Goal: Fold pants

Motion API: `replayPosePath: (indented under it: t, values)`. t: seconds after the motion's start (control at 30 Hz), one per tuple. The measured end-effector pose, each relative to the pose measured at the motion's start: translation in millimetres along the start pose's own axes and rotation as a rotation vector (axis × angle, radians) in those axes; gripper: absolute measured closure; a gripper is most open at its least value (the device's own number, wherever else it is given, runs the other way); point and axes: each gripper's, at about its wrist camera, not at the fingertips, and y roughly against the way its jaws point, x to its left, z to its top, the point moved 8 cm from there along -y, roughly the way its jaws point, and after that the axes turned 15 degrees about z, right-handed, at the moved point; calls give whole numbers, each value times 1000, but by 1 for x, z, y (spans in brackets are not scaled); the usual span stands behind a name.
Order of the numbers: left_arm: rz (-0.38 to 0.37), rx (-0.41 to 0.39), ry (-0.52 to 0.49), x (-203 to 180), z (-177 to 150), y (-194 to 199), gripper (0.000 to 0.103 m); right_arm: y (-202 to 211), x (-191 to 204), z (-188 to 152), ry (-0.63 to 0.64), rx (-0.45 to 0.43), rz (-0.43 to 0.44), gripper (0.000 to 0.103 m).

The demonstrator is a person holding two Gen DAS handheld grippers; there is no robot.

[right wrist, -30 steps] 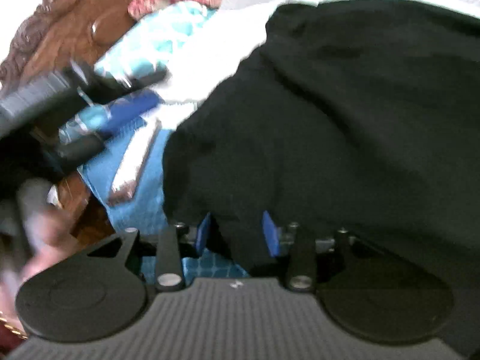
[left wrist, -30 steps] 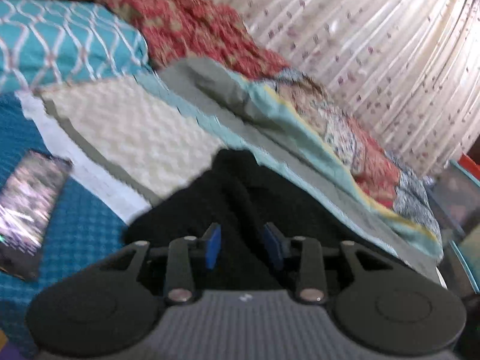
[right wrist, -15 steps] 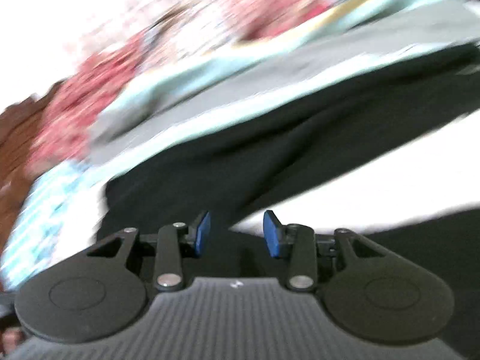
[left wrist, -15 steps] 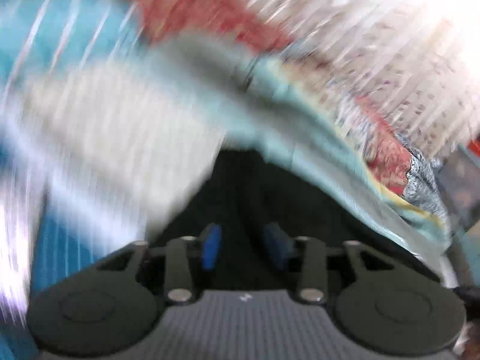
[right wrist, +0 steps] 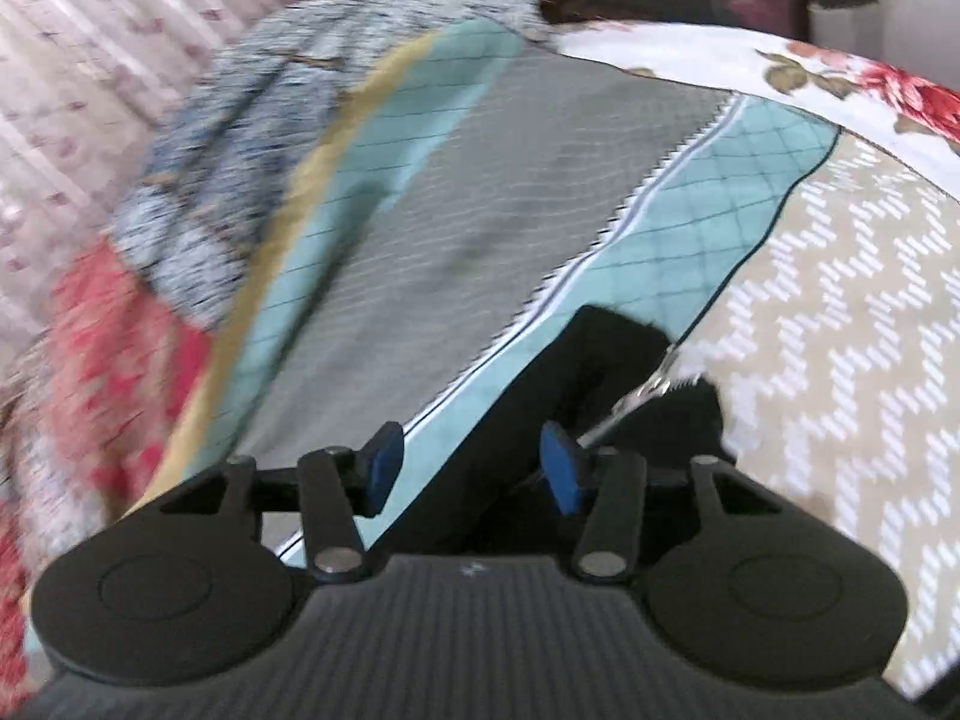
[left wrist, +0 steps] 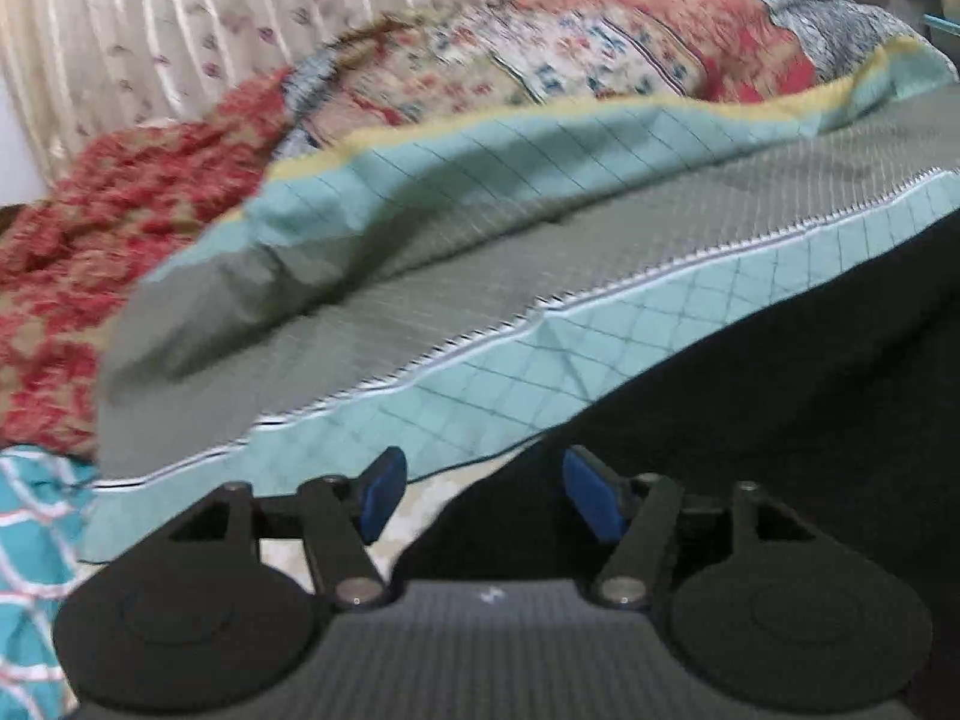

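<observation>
The black pants (left wrist: 750,396) lie on the bed, filling the lower right of the left wrist view. My left gripper (left wrist: 480,495) is open, its blue pads apart, right at the pants' near edge with nothing clamped. In the right wrist view a narrow black end of the pants (right wrist: 576,372) with a metal zipper (right wrist: 642,396) lies just ahead of my right gripper (right wrist: 465,468). The right gripper is open and the fabric passes between and under its pads.
A quilted teal and grey bedspread (left wrist: 480,276) spreads behind the pants. A rumpled patchwork quilt (left wrist: 570,54) lies at the back by a curtain (left wrist: 180,6). A beige zigzag cover (right wrist: 840,324) lies to the right, a teal pillow (left wrist: 30,540) at far left.
Both grippers have opened from their grip on the black fabric and swung to new views. The left now faces the quilt and curtain; the right now faces the pants' zipper end.
</observation>
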Motion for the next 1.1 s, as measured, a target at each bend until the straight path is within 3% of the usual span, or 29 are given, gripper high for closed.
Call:
replayPosePath:
  t: [0.07,0.13,0.17,0.2,0.27,0.33,0.37,0.4,0.6,0.8,0.97,1.1]
  values:
    - [-29,10,-23,-4,-8,-4,14,-19,-13,5,-19,27,-28,42]
    - [-30,9,-47,-7,-13,-8,18,-35,-25,12,-46,60,-74,40]
    - [-39,27,-58,-8,-18,-10,41,-37,-31,13,-52,74,-99,38]
    - [-59,60,-70,-11,-24,-14,73,-45,-37,19,-51,85,-125,38]
    - [-102,78,-80,-17,-30,-13,89,-57,-44,20,-40,87,-158,37]
    - [-61,33,-134,-22,-30,-5,91,-61,-41,23,13,57,-161,59]
    - [-47,19,-140,-21,-28,-2,91,-61,-39,23,42,51,-163,92]
    - [-36,7,-130,-19,-26,2,92,-57,-39,20,48,48,-155,98]
    - [12,-106,-4,14,-15,54,92,4,-48,31,-28,-75,-9,99]
    - [48,-193,89,45,-34,138,92,103,-56,23,-33,-130,137,99]
    - [41,-236,197,59,-76,215,92,186,-93,3,-73,-153,197,99]
    - [15,-211,245,53,-120,257,92,244,-140,-24,-120,-165,194,99]
